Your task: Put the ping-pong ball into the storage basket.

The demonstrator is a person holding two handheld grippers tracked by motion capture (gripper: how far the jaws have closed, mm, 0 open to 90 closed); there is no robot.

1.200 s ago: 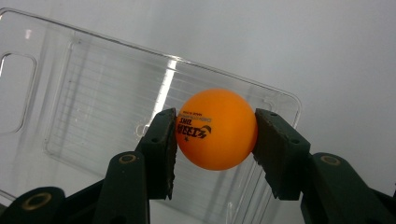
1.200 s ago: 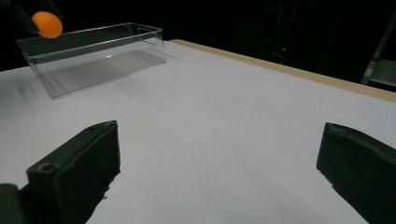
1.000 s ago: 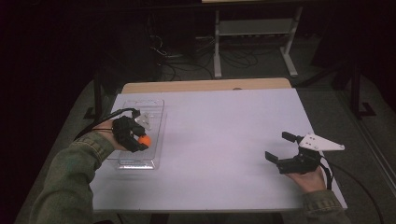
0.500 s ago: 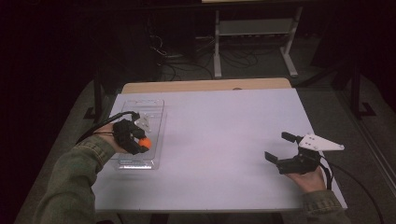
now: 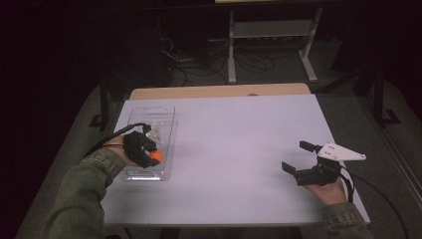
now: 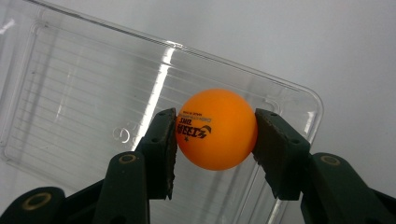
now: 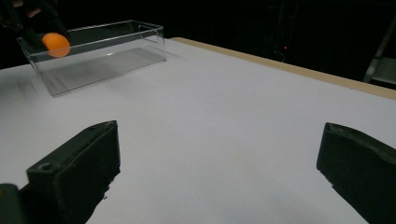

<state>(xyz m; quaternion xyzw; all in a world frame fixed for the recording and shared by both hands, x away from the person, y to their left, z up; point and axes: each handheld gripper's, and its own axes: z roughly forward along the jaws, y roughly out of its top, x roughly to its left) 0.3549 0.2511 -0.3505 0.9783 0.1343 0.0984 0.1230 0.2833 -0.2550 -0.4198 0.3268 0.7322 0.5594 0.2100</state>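
We see the left gripper (image 6: pixel 215 140) clamped on an orange ball (image 6: pixel 216 129); its two black pads press the ball's opposite sides, one pad against the printed lettering, the other against the plain flank; the ball sits right at the tips of the jaws, so most of it bulges forward past them. Below and behind the ball lies a clear plastic tray (image 6: pixel 70 84), and the ball hangs over the tray's inside, near one of its rounded corners; we cannot tell whether the ball touches the tray's floor. From the high view we find the same gripper (image 5: pixel 148 154) over the near part of the tray (image 5: pixel 149 112), which rests near the left edge of the white table (image 5: pixel 239 134), the ball (image 5: pixel 157 156) showing as an orange spot at the gripper's tip. The right gripper (image 5: pixel 298 159) rests well apart on the table's right side; its jaws stand wide with bare tabletop between them, and its own view shows the tray (image 7: pixel 116 42) and the ball (image 7: pixel 56 44) far off.
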